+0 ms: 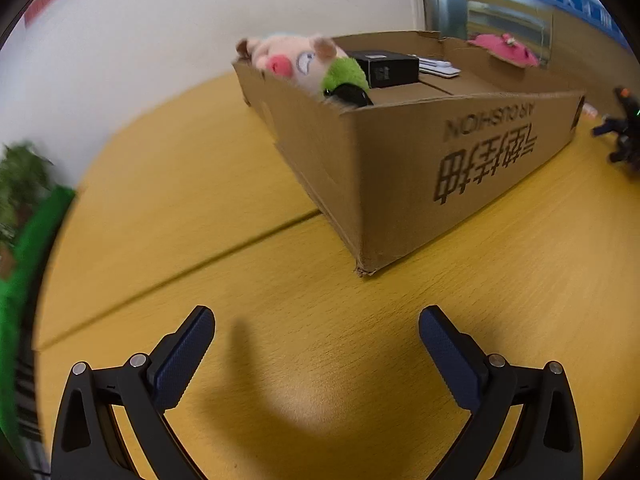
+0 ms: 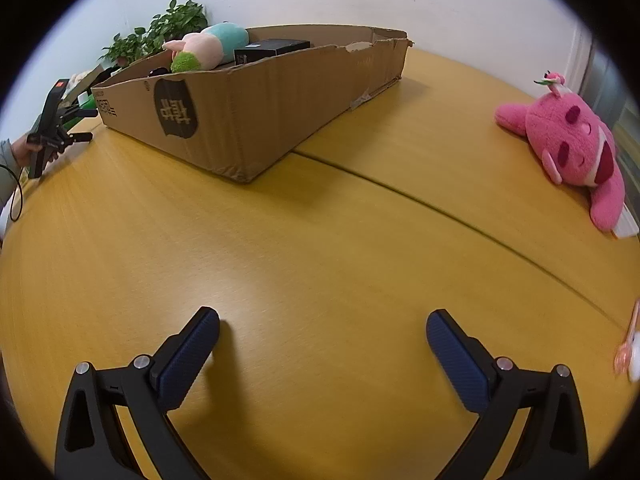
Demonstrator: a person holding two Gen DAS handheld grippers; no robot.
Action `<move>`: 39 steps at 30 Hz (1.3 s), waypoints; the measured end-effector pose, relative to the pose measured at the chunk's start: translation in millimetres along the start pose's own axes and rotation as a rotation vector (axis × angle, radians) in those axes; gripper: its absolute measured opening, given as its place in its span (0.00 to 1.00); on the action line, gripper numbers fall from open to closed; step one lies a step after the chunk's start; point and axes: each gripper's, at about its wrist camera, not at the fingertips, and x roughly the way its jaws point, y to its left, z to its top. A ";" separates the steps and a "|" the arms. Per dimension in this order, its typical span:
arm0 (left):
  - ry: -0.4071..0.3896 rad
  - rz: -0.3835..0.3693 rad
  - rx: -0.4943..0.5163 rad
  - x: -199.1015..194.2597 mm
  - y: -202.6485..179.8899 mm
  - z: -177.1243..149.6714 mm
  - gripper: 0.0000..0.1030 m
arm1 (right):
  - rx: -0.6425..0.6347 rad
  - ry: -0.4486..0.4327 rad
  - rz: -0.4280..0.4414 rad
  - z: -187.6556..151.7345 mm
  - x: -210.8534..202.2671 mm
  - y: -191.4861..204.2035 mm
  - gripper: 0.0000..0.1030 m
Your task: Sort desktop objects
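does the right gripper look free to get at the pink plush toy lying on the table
Probably yes: the open right gripper holds nothing, and only bare yellow wooden table lies between it and the pink plush toy.

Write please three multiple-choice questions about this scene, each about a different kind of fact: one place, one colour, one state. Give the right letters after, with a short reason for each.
1. Where does the pink plush toy lie?
A. inside the cardboard box
B. on the bare table, apart from the box
C. between the right gripper's fingers

2. What colour is the small box inside the cardboard box?
A. black
B. white
C. red

3. How does the right gripper stand?
A. shut on a toy
B. shut on nothing
C. open, with nothing between its fingers

Answers:
1 B: in the right wrist view it rests on the yellow table, well to the side of the cardboard box.
2 A: it shows dark black beside the pig plush.
3 C: both blue pads are wide apart with only table between them.
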 end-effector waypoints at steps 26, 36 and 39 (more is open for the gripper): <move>0.023 -0.030 -0.080 8.9 37.5 5.4 1.00 | -0.040 0.004 0.030 8.9 5.4 -19.0 1.00; 0.021 -0.028 -0.082 10.4 33.0 5.6 1.00 | -0.040 0.004 0.029 5.5 2.3 -12.6 1.00; 0.021 -0.027 -0.083 10.6 32.6 5.8 1.00 | -0.040 0.004 0.029 5.5 2.1 -12.5 1.00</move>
